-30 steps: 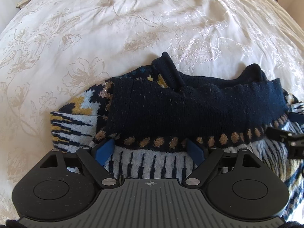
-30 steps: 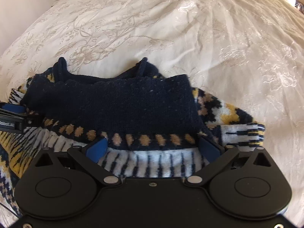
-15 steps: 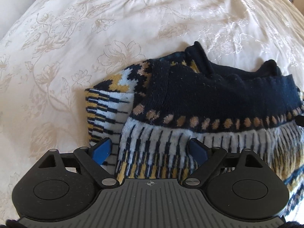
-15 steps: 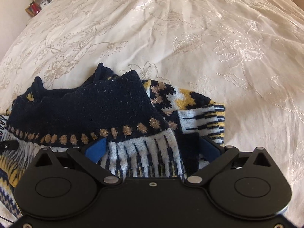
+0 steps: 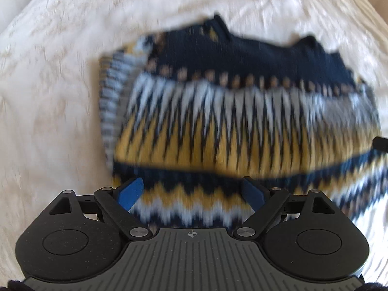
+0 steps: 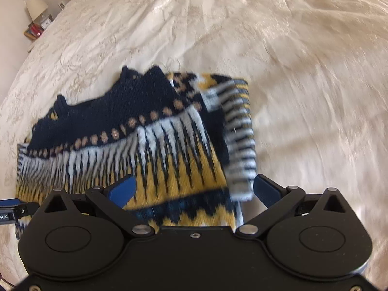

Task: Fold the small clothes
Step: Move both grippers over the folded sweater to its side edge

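A small knitted sweater, navy with white, yellow and tan patterns, lies folded on the bed; it also shows in the right wrist view. Its sleeves are folded in at the left and right sides. My left gripper is open and empty above the sweater's near part. My right gripper is open and empty above the sweater's near right part. The left wrist view is blurred. The tip of the left gripper shows at the left edge of the right wrist view.
The sweater lies on a cream bedspread with a floral pattern. A bedside table with a lamp and small items stands at the far left.
Both grippers have pulled back toward me and risen from the sweater. More of its patterned lower part now shows. Both stay open.
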Motion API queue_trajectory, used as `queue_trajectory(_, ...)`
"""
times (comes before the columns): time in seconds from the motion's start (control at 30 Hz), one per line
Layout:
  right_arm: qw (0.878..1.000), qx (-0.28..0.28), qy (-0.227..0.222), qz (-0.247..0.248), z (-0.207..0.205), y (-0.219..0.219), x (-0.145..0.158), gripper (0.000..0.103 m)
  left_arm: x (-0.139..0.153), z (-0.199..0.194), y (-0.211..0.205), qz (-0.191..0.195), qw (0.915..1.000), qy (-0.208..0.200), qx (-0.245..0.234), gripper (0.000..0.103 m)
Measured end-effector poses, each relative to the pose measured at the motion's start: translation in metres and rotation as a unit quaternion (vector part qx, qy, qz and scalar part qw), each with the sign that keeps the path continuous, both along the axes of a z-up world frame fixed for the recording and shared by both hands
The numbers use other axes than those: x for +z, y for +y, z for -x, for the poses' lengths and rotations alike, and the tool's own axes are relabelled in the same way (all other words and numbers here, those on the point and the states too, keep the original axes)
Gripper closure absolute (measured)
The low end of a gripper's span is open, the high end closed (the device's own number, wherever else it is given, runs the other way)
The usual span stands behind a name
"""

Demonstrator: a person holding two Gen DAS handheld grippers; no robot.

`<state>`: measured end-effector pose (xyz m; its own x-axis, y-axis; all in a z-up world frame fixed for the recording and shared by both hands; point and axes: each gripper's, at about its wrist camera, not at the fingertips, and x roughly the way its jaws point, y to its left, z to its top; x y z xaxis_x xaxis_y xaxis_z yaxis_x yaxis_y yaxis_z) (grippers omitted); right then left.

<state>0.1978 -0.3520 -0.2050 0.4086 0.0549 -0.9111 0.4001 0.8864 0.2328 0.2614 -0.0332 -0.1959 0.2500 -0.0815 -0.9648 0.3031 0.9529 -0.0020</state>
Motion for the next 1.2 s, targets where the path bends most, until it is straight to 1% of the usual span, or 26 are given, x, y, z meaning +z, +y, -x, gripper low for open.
queue_trajectory(0.1,1.000,0.002,0.027,-0.002,0.010,0.003,-0.007,0.001,-0.009,0.014,0.005,-0.013,0.9999,0.005,-0.005,0.014)
queue_trajectory(0.17,0.999,0.001,0.037,-0.002,0.017,0.004,-0.009,0.001,-0.010,0.020,0.007,-0.020,0.9997,0.003,-0.013,0.014)
queue_trajectory(0.27,0.999,-0.003,0.031,-0.009,0.026,0.006,-0.009,0.001,-0.009,0.024,0.009,-0.024,0.9995,0.002,-0.020,0.015)
queue_trajectory(0.37,1.000,0.002,0.030,-0.004,0.030,0.008,-0.006,0.001,-0.006,0.028,0.011,-0.026,0.9995,0.003,-0.015,0.015)
queue_trajectory(0.5,0.999,0.020,0.030,0.012,0.029,0.012,0.000,0.001,0.003,0.032,0.012,-0.024,0.9997,-0.004,-0.006,0.015)
queue_trajectory(0.7,0.998,0.051,0.024,0.036,0.022,0.014,0.005,0.001,0.033,0.036,0.003,-0.010,0.9996,-0.027,0.000,0.015)
queue_trajectory(0.83,0.997,0.062,0.020,0.037,0.018,0.011,0.006,0.001,0.045,0.026,-0.013,0.003,0.9993,-0.038,0.003,0.015)
queue_trajectory(0.97,0.998,0.062,0.015,0.026,0.016,0.005,0.003,0.001,0.046,0.010,-0.032,0.006,0.9990,-0.045,0.000,0.015)
queue_trajectory(1.07,0.998,0.064,0.018,0.021,0.014,-0.001,0.000,0.001,0.045,-0.001,-0.047,0.001,0.9988,-0.048,-0.006,0.015)
queue_trajectory(1.2,0.998,0.064,0.022,0.016,0.011,-0.009,-0.003,0.001,0.033,-0.018,-0.063,-0.008,0.9989,-0.045,-0.012,0.015)
